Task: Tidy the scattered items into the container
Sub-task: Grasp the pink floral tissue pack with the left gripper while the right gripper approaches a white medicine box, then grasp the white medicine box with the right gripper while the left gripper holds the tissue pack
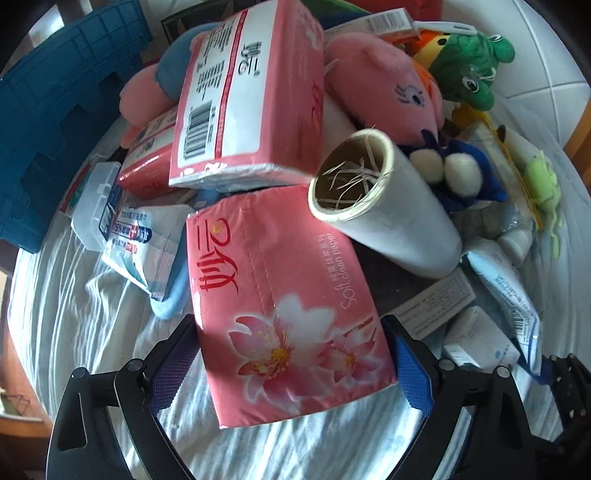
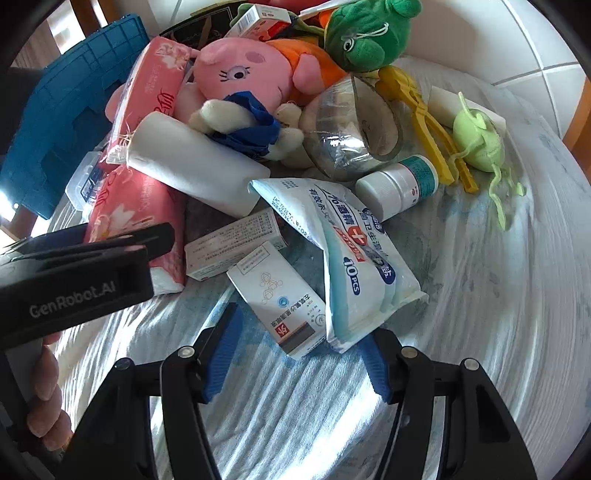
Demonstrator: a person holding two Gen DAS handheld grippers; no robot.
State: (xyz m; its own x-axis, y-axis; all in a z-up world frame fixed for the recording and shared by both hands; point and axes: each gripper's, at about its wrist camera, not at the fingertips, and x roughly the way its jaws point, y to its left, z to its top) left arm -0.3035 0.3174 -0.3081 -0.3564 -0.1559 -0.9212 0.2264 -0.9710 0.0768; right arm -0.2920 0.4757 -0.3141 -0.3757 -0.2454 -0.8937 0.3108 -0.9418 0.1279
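Observation:
A pink tissue pack (image 1: 288, 314) with a flower print lies on the striped bed cover, between the fingers of my left gripper (image 1: 288, 325). The blue pads stand close to its two sides without squeezing it; the gripper is open. My right gripper (image 2: 304, 321) points down at a white medicine box (image 2: 280, 299) and the lower corner of a wipes pack (image 2: 354, 251). Both lie between its blue pads (image 2: 221, 350), which do not press on them. The blue crate (image 1: 55, 129) stands at the far left, also seen as the crate (image 2: 62, 118) in the right wrist view.
A heap lies beyond: a second pink tissue pack (image 1: 251, 92), a white roll (image 1: 388, 206), a pink plush (image 2: 243, 74), a green frog plush (image 2: 365, 33), a white bottle (image 2: 399, 184), yellow tongs (image 2: 424, 122). A hand (image 2: 44, 387) holds the left gripper's body (image 2: 92, 266).

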